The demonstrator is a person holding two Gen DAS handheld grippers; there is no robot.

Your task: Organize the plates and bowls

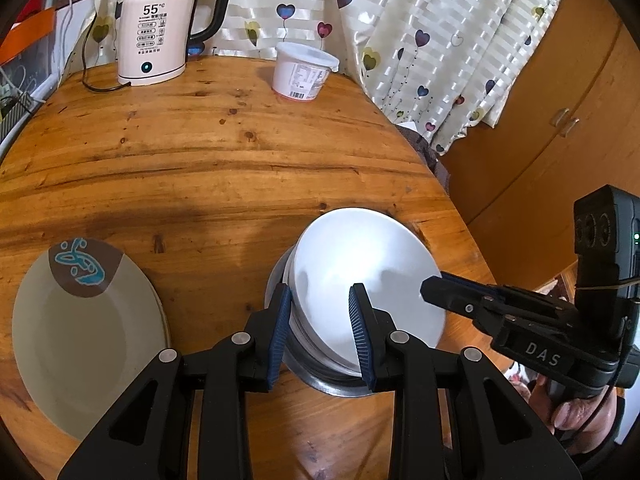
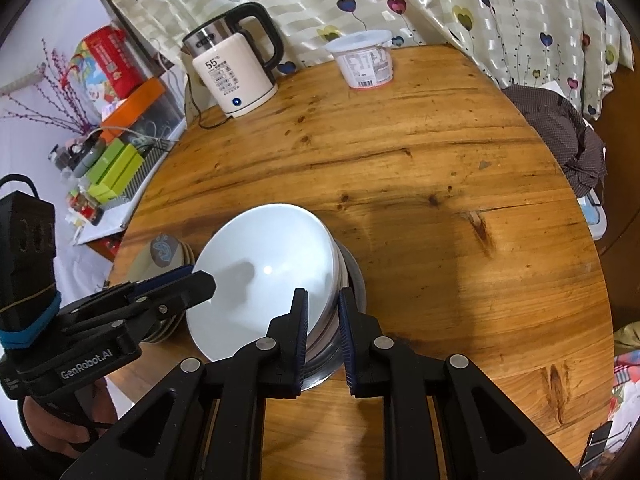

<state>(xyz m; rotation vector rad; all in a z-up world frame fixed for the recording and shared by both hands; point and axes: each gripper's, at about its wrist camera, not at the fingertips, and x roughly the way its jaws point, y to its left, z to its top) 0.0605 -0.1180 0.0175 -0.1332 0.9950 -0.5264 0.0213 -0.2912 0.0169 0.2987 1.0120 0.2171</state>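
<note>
Both claws on the white bowl, which sits tilted on top of a bowl stack.

The left claw (image 1: 320, 292) is clamped over the near-left rim of the white bowl (image 1: 360, 272), one pad inside and one outside; the right claw (image 2: 323, 300) pinches its opposite rim, jaws nearly closed. The bowl leans on the stack (image 2: 348, 280), whose bottom one is metal. Left of the stack sits a pile of beige plates (image 1: 80, 328). Far behind it on the wooden desk (image 1: 208, 168): a kettle (image 1: 156, 36) and a white tub (image 1: 302, 72).
</note>
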